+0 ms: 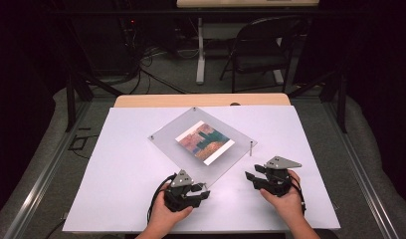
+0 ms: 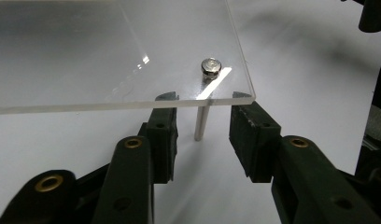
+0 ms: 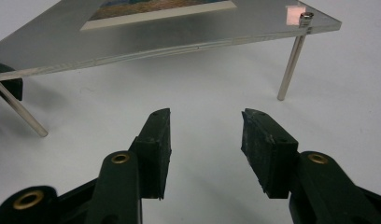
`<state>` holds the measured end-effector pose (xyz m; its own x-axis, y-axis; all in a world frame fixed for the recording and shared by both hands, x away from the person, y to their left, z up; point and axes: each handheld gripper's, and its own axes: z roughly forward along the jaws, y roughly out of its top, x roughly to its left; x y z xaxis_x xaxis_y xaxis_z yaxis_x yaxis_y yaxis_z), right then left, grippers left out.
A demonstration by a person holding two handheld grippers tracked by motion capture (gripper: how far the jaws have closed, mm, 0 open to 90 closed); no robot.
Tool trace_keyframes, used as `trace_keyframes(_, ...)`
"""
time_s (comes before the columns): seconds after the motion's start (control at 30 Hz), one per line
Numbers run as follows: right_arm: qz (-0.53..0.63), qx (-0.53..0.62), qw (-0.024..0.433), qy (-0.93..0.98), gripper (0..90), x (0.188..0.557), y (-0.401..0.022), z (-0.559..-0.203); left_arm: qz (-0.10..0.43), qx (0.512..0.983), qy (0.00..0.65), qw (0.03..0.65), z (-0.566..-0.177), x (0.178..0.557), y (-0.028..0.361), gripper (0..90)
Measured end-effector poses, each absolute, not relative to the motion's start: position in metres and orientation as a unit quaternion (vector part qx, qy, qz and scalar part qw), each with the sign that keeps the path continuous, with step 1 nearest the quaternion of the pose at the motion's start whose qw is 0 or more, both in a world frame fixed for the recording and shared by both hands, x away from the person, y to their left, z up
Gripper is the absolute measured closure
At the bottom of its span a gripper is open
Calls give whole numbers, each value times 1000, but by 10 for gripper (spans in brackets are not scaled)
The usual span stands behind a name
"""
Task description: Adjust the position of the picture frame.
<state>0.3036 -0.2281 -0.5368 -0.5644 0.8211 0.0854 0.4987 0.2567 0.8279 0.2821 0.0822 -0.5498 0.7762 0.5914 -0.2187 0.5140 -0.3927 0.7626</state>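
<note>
**Grippers at the near corner of a raised clear panel**

At the bottom of the high view, two hands come in over the white sheet (image 1: 116,169) that covers the table. The left gripper (image 1: 203,191) sits low and centre-left, pointing right and up toward the nearest corner of the panel (image 1: 166,137). In the left gripper view its jaws stand apart on either side of a thin metal leg (image 2: 201,122) in the middle of the frame, with a clear gap on both sides; the pads do not press on it. Their tips reach just under the panel's edge, and a screw head (image 2: 210,66) shines on top of the panel right above the leg.

The right gripper (image 1: 252,178) is at lower centre-right of the high view, just beside the panel's right-hand edge and pointing left. In the right gripper view its jaws are spread with nothing between them, only bare white sheet. Beyond them the panel crosses the top of that frame, held clear of the sheet by a leg at upper right (image 3: 290,70) and another at the left edge (image 3: 20,112).

Farther up in the high view, the panel lies turned like a diamond at the middle of the sheet, with a colourful print (image 1: 205,141) under its centre. Behind the table, at the top of the frame, stands a dark folding chair (image 1: 260,47).
</note>
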Motion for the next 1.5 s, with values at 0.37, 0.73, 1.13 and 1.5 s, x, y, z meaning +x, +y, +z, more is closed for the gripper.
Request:
trace_keyframes(0.37, 438, 437, 183, 764, 524, 305, -230, -539, 48, 837, 327, 436, -556, 285, 71, 765)
trace_keyframes(0.73, 440, 439, 187, 761, 534, 308, -233, -538, 38, 837, 336, 431, -554, 288, 73, 851)
trace_keyframes(1.13, 427, 435, 197, 768, 571, 327, -230, -546, 42, 826, 362, 429, -544, 284, 99, 853)
trace_keyframes(1.5, 430, 425, 194, 772, 639, 358, -214, -551, 41, 808, 384, 445, -534, 281, 122, 853)
